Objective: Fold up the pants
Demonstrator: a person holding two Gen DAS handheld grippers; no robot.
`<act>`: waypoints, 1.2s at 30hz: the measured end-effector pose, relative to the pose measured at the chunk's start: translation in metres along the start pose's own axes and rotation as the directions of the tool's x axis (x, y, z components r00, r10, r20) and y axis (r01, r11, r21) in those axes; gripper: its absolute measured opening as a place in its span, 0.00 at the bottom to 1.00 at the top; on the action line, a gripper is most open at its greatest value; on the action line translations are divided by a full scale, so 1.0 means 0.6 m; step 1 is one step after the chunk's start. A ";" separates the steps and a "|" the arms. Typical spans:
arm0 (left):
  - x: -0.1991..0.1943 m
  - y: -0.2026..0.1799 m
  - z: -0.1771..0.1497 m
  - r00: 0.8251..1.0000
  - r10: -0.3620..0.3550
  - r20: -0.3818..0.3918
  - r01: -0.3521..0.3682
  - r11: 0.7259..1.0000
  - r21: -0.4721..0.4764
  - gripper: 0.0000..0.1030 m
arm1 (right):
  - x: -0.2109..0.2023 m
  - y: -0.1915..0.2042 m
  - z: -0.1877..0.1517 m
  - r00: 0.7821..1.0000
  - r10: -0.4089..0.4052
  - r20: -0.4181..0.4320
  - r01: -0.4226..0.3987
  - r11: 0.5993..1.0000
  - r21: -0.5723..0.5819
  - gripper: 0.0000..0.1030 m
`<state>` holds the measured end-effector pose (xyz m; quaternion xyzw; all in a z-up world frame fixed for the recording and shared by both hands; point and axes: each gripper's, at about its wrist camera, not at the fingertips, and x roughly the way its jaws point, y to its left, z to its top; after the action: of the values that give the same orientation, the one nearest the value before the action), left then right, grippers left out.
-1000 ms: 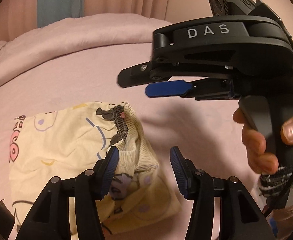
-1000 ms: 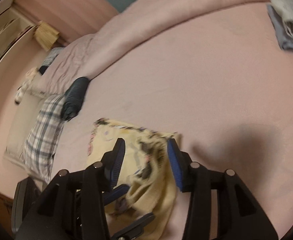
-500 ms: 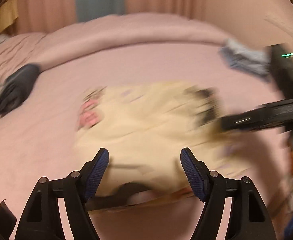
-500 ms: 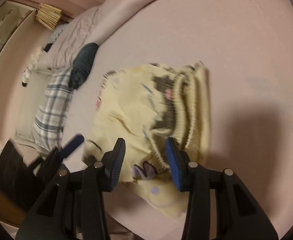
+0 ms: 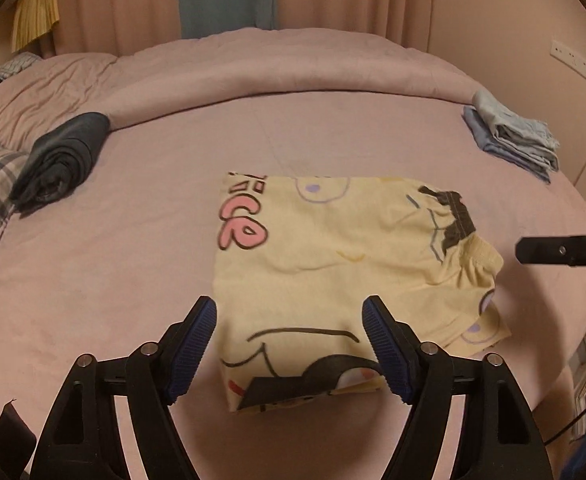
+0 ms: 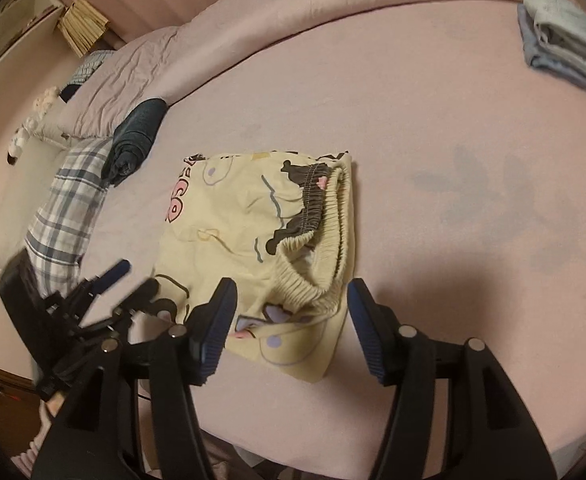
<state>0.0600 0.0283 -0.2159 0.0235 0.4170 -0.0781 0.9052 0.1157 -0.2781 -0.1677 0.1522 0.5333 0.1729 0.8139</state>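
The pale-yellow cartoon-print cotton pants (image 5: 333, 264), folded into a squat packet on the pink bedsheet (image 5: 133, 208), lie long axis left-to-right with the gathered elastic waistband (image 6: 325, 216) pointing right, just ahead of the wide-open, empty left gripper (image 5: 289, 350), the equally open, empty right gripper (image 6: 289, 326) nearest that waistband.

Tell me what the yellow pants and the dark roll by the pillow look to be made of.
The yellow pants look like thin, matte printed cotton or a similar woven fabric: soft creases, cartoon print, a gathered elastic waistband. The dark roll seems a heavier matte cloth, maybe denim or knit; its layered folds show, but the weave is too small to tell.
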 end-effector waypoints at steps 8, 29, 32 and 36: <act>0.080 0.091 0.004 0.990 -0.104 -0.100 0.083 0.977 -0.196 0.89 | 0.057 -0.038 0.009 0.999 0.026 -0.046 -0.019 0.989 0.147 0.80; 0.112 0.075 0.124 0.978 -0.206 -0.015 0.202 0.970 -0.134 0.16 | 0.086 0.017 0.100 0.990 0.113 0.081 -0.114 0.994 0.003 0.16; 0.109 0.071 0.183 0.980 -0.198 0.037 0.201 0.974 -0.108 0.16 | 0.054 0.040 0.149 0.978 0.145 0.152 -0.139 0.989 -0.047 0.16; 0.156 0.078 0.238 0.983 -0.182 0.035 0.184 0.977 -0.106 0.16 | 0.057 0.041 0.211 0.973 0.123 0.195 -0.114 0.992 -0.058 0.17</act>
<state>0.2347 0.0474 -0.1951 -0.0656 0.4098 -0.1385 0.8992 0.2423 -0.2488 -0.1360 0.1812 0.4355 0.2173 0.8546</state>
